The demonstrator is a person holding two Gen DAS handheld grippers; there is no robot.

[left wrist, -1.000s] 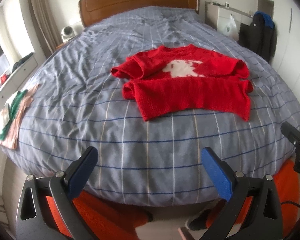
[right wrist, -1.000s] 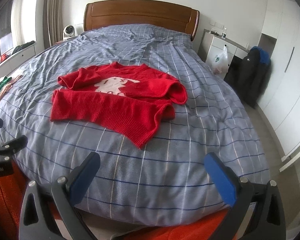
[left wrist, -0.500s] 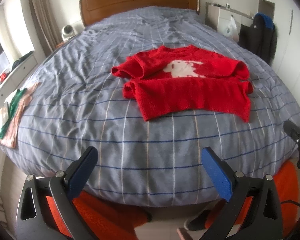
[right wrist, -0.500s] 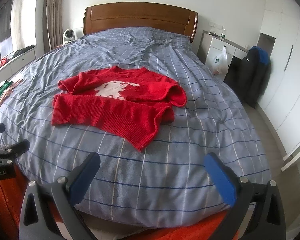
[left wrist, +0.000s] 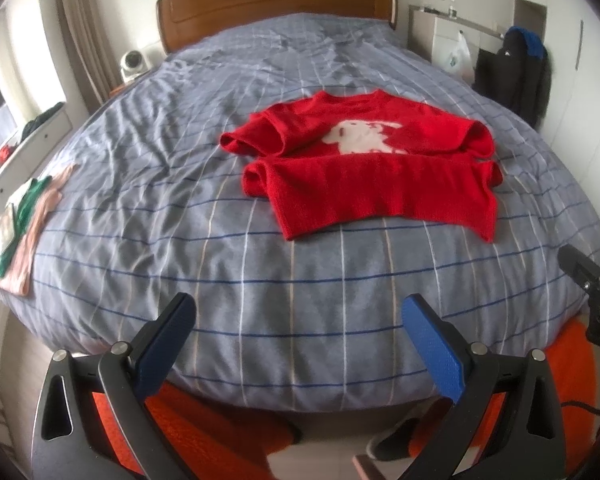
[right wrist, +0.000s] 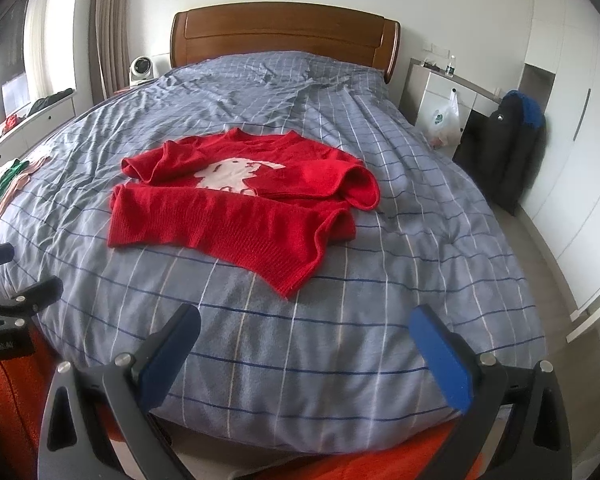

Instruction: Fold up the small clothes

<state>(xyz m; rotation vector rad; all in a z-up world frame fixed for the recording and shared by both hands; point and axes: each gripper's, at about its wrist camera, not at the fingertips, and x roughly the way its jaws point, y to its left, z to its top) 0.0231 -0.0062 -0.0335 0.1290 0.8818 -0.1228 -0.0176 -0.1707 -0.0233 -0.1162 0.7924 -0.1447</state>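
Observation:
A small red sweater (left wrist: 364, 168) with a white animal motif lies on the blue-grey checked bed (left wrist: 180, 200). Its sleeves are folded in and its lower half is folded up over the front. It also shows in the right wrist view (right wrist: 236, 208). My left gripper (left wrist: 300, 320) is open and empty, held over the foot edge of the bed, well short of the sweater. My right gripper (right wrist: 306, 330) is open and empty too, near the same edge, to the right of the left one.
Folded clothes, green and pink (left wrist: 16, 220), lie at the bed's left edge. A wooden headboard (right wrist: 284, 32) stands at the far end. A white cabinet (right wrist: 444, 100) and a dark jacket (right wrist: 504, 148) stand to the right. Orange fabric (left wrist: 220, 432) is below the grippers.
Both grippers have drawn back and risen slightly from the bed; the sweater sits a little farther off. Both stay open and the sweater has not moved.

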